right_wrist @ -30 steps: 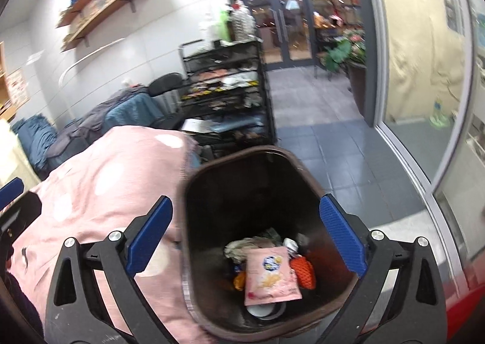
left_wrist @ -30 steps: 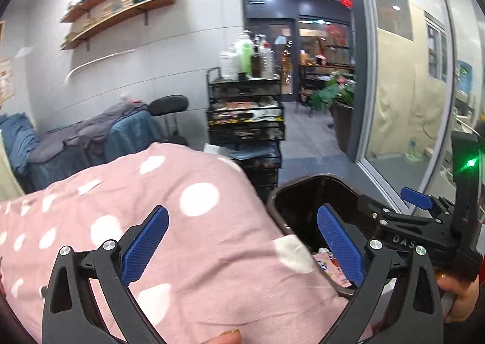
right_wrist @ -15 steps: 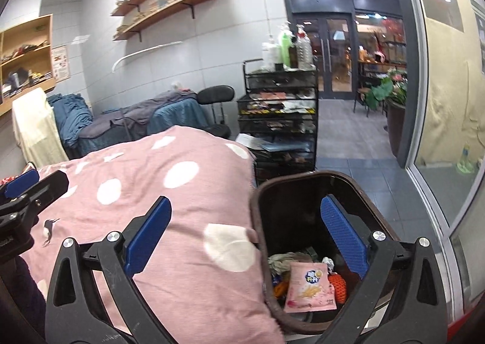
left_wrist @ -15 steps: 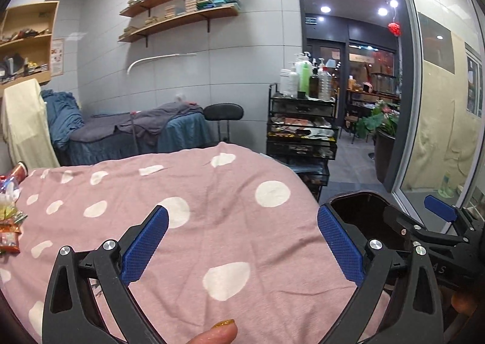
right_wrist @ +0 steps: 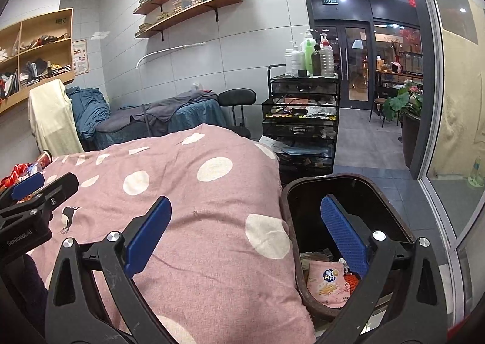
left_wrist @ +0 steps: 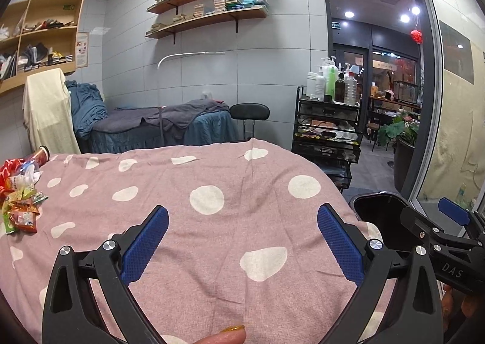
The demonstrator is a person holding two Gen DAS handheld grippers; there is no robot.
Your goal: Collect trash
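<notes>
A pile of snack wrappers (left_wrist: 21, 207) and a can (left_wrist: 41, 156) lie at the far left of the pink dotted bed cover (left_wrist: 212, 192). A dark brown trash bin (right_wrist: 357, 192) stands at the bed's right edge, holding a pink snack packet (right_wrist: 327, 283) and other wrappers. My left gripper (left_wrist: 242, 241) is open and empty above the cover. My right gripper (right_wrist: 245, 234) is open and empty, its left finger over the cover, its right finger over the bin. The bin rim also shows in the left wrist view (left_wrist: 379, 201), and the wrappers in the right wrist view (right_wrist: 18, 171).
A black wire trolley (right_wrist: 303, 119) with bottles stands beyond the bed, next to a black stool (right_wrist: 238, 98). A second bed with grey and blue covers (left_wrist: 169, 125) lies along the far wall. A glass wall (right_wrist: 454, 101) runs along the right.
Both grippers swung left and up, away from the bin and toward the bed. The wrapper pile came further into the left wrist view. Both stayed open and empty.
</notes>
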